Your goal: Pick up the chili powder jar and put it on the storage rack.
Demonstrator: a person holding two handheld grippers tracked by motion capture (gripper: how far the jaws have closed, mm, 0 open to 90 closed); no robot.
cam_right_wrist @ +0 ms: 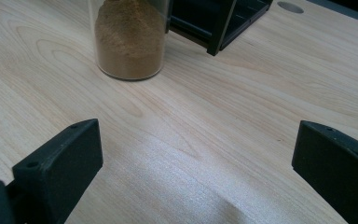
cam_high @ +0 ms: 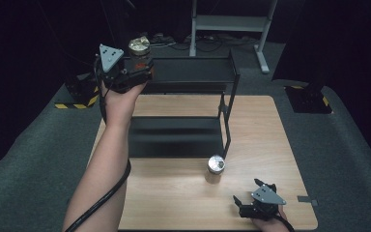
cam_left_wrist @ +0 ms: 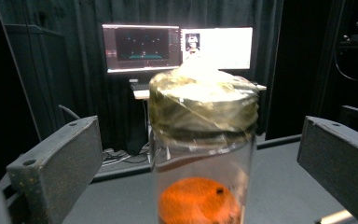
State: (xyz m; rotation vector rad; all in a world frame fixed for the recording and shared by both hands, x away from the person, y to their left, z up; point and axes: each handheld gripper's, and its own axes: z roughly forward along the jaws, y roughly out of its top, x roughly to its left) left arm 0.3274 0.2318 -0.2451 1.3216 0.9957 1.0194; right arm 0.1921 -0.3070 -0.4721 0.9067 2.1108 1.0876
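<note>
1. Glass jar (cam_left_wrist: pixel 200 154) with orange powder is standing on the rack's top shelf (cam_high: pixel 193 72), between the left gripper (cam_high: pixel 140 72) fingers, which are gaping wide, untouching.
2. Right gripper (cam_high: pixel 251 193) fingers are spreading wide above the table (cam_high: pixel 174 203).

The desk (cam_high: pixel 183 193) is seen from above its near edge, looking forward and down. The jar on the rack (cam_left_wrist: pixel 203 140) is viewed level, super close, from the left gripper. The desk's wood is grazed low from the right gripper; the other jar (cam_right_wrist: pixel 130 42) is shared with the high view.

Your left-hand jar (cam_left_wrist: pixel 201 154) blurred and cut off at its base, your table jar (cam_right_wrist: pixel 129 37) cropped above the powder, its lid unseen
</note>
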